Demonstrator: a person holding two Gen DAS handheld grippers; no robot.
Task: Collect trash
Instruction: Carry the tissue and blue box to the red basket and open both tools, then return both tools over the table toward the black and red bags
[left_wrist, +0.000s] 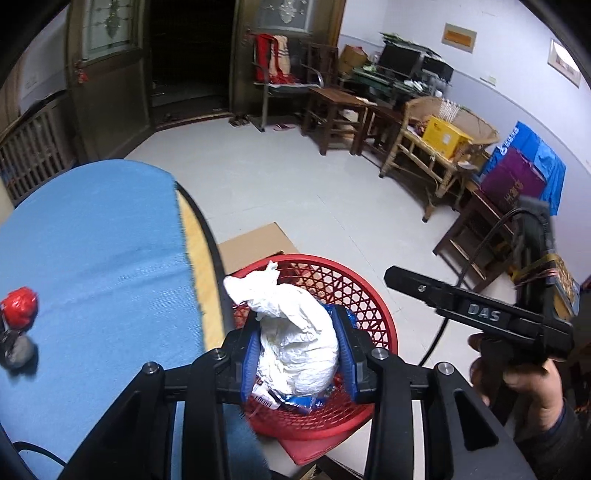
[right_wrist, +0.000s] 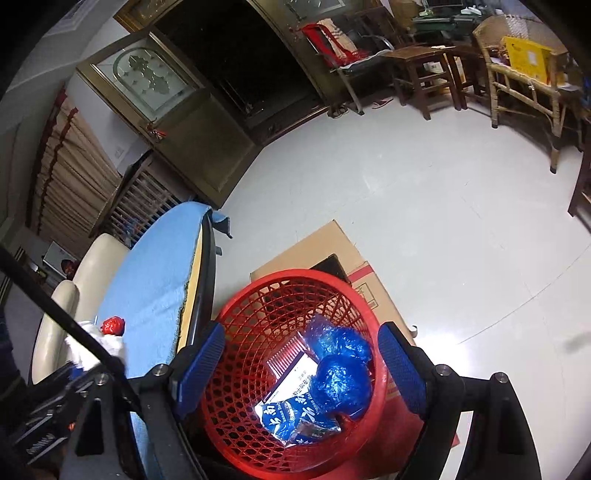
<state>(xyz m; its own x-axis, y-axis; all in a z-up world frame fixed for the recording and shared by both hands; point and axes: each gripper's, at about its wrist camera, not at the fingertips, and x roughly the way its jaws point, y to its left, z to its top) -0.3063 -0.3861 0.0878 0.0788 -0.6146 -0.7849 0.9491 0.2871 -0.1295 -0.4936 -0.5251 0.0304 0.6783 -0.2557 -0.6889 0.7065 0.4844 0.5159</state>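
The left gripper (left_wrist: 297, 350) clamps crumpled white paper (left_wrist: 295, 332) above the red basket (right_wrist: 258, 435); right gripper (right_wrist: 301, 369) fingers gape. A red wad (left_wrist: 19, 307), perhaps foil, sits on the blue-clothed counter (left_wrist: 99, 251).

**Trash Tally: One Basket, Several Wads**

One red mesh basket (right_wrist: 295, 295) sits beside one blue-covered table (left_wrist: 92, 240). Inside the basket lie two crumpled blue plastic wads (right_wrist: 341, 384) and one printed blue-and-white wrapper (right_wrist: 291, 413). One white crumpled bag (left_wrist: 295, 339) is counted over the basket. On the table rest one red wad (left_wrist: 19, 306) and one grey wad (left_wrist: 20, 350). One flattened cardboard box (right_wrist: 332, 251) lies under the basket.
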